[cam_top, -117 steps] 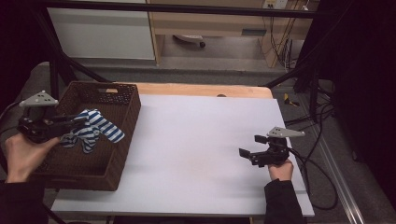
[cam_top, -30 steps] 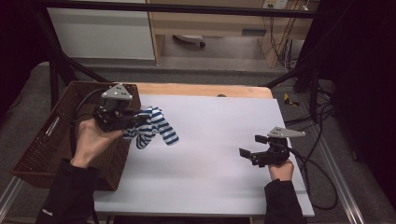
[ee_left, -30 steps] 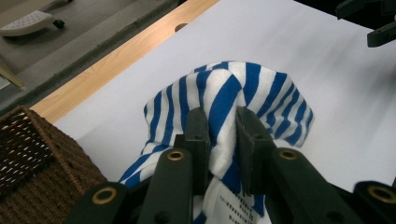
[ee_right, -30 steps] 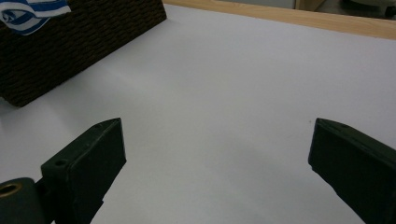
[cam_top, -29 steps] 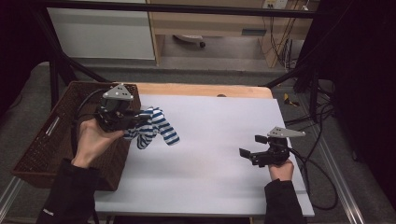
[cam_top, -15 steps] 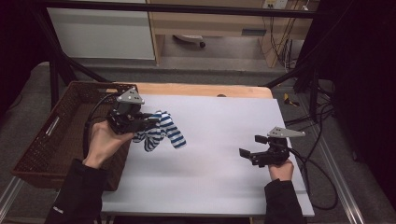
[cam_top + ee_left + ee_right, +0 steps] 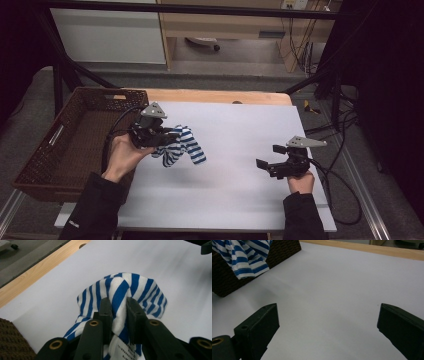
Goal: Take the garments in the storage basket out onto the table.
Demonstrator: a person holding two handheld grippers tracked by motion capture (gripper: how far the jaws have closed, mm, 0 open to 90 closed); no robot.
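1. The left gripper (image 7: pixel 167 139) is clenched on a blue-and-white striped cloth (image 7: pixel 182 147); in the left gripper view its jaws pinch a bunched fold of the fabric, with a printed label showing just below them.
2. In the high view the cloth hangs from the jaws over the white table top (image 7: pixel 235 200), at about 9 o'clock from the table's middle, just past the basket's edge.
3. The brown wicker basket (image 7: pixel 60 150) stands at the table's 9 o'clock end, beside the left hand (image 7: pixel 122 155).
4. The right gripper (image 7: pixel 267 162) is at about 4 o'clock, well apart from the cloth, its jaws spread wide and holding nothing.
5. A strip of bare wood (image 7: pixel 215 96) runs along the table's 12 o'clock edge.
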